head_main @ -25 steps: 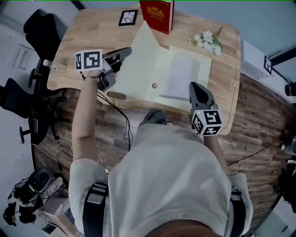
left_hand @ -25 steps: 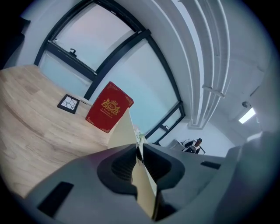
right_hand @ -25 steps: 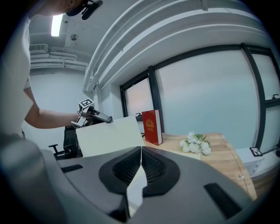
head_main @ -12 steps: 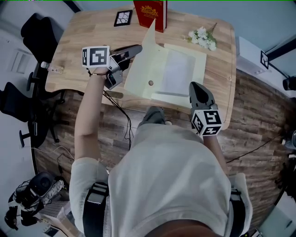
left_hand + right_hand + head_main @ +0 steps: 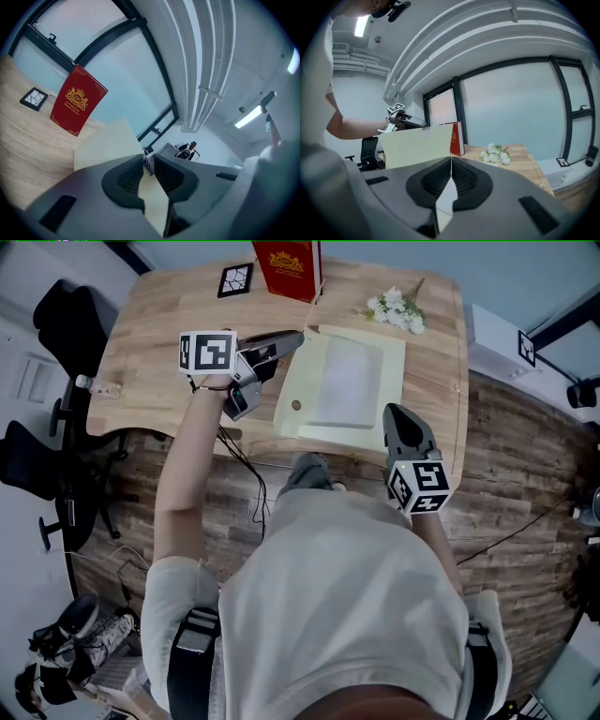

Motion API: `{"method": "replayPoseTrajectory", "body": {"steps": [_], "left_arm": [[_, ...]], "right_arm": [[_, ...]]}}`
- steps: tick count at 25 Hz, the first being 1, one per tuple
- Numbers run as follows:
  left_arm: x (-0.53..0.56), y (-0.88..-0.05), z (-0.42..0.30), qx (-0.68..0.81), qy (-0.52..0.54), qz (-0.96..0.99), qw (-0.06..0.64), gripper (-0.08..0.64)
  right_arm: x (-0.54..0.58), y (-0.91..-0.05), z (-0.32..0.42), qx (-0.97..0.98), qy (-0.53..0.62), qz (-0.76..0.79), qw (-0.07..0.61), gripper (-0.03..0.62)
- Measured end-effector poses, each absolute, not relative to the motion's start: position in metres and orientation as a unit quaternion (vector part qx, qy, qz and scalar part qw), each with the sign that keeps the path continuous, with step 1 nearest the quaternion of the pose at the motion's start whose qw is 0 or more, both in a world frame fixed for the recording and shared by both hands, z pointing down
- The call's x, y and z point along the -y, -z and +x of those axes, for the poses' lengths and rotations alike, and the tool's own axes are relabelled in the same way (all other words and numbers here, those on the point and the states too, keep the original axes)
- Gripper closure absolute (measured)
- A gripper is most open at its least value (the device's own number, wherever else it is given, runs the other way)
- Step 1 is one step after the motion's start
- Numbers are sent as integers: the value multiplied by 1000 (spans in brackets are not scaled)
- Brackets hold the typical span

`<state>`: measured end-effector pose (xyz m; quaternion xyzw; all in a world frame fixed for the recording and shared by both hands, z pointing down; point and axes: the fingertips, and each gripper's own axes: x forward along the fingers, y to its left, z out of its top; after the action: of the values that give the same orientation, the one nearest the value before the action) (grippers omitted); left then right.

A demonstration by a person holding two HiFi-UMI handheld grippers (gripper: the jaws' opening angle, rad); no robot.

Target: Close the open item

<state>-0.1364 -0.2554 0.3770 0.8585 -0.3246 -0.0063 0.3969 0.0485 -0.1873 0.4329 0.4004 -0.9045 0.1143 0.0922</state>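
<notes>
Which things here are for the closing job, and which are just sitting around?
For the job: pale folder, its flap raised; left claw, jaws just opening round the flap; right claw, pinching the folder's near edge.
Just lying about: red book, white flowers, black-framed tile.

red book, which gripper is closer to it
Left. The left gripper, jaws just opening with the folder flap between them, is right by the book; the right gripper grips the folder's near edge, farther away.
</notes>
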Motion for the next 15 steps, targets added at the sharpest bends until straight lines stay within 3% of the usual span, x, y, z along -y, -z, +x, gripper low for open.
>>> {"method": "replayPoseTrajectory", "body": {"steps": [15], "left_arm": [[263, -384, -90, 279, 13, 870, 405, 502]], "right_arm": [[185, -430, 67, 894, -113, 424, 89, 572]]}}
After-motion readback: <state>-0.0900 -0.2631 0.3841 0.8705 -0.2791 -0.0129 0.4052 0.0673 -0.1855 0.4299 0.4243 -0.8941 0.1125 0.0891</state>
